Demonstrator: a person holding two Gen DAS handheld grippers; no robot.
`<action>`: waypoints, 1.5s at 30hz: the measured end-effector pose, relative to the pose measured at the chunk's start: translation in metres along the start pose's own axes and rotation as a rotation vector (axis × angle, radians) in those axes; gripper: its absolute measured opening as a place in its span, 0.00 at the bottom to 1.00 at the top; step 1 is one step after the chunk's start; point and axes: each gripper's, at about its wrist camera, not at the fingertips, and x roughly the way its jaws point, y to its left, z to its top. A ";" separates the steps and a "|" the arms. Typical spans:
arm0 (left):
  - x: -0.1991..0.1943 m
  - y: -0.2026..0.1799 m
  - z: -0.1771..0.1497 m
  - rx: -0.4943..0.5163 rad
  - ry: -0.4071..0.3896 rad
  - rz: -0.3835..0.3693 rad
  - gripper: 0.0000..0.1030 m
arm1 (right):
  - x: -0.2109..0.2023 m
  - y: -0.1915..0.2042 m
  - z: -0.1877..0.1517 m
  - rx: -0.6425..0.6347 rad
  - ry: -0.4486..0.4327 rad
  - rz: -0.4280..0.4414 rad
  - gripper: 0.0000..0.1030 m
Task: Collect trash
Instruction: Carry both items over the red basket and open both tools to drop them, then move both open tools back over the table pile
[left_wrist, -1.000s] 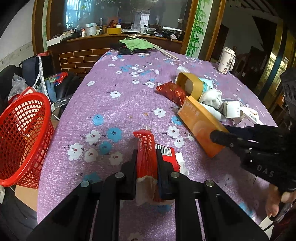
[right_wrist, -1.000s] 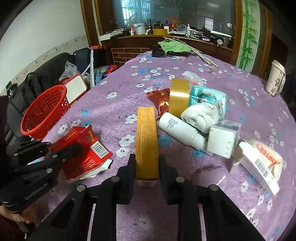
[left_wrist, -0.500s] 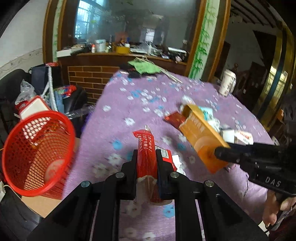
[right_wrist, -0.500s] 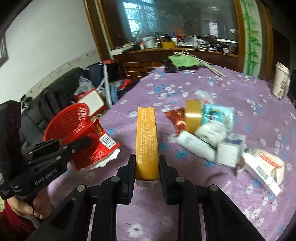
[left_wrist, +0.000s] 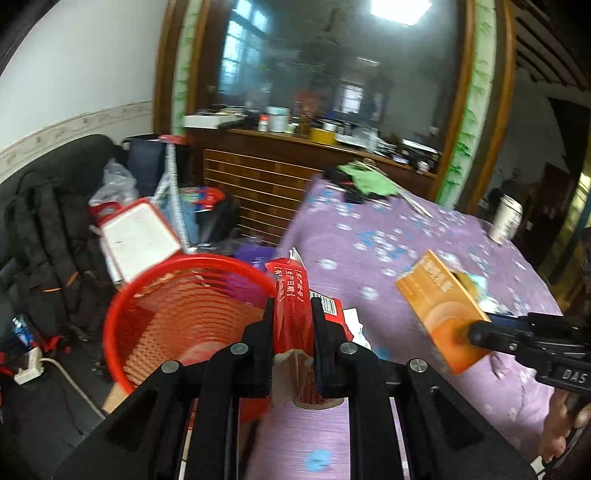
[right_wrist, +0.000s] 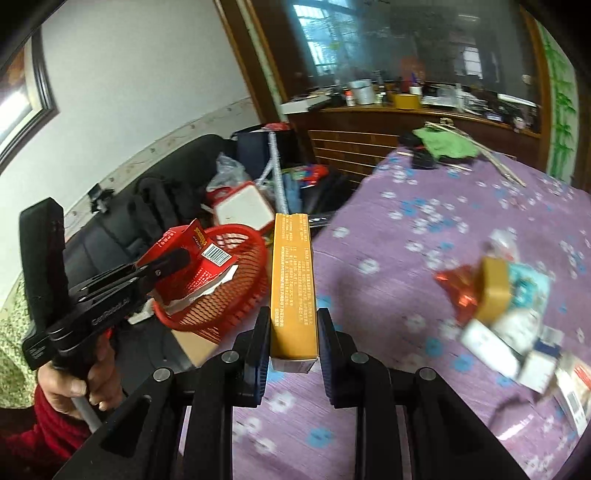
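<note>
Left gripper (left_wrist: 293, 332): clamped on red carton (left_wrist: 291, 295), held at red basket (left_wrist: 155, 295) rim, nearer. Right gripper (right_wrist: 293, 332): clamped on orange box (right_wrist: 293, 280), long axis pointing basketward, probably short of the rim.

Red plastic mesh basket (left_wrist: 184, 317) sits left of purple flowered table (left_wrist: 388, 236), off its near-left edge; pile of small packets (right_wrist: 513, 317) lies on table, right side.
</note>
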 end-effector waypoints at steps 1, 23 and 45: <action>0.001 0.008 0.002 -0.008 -0.001 0.015 0.15 | 0.005 0.005 0.003 -0.004 0.006 0.010 0.25; 0.048 0.086 -0.007 -0.096 0.065 0.156 0.55 | 0.114 0.060 0.040 -0.002 0.069 0.108 0.34; 0.049 -0.151 -0.026 0.195 0.156 -0.230 0.68 | -0.100 -0.118 -0.069 0.235 -0.131 -0.162 0.46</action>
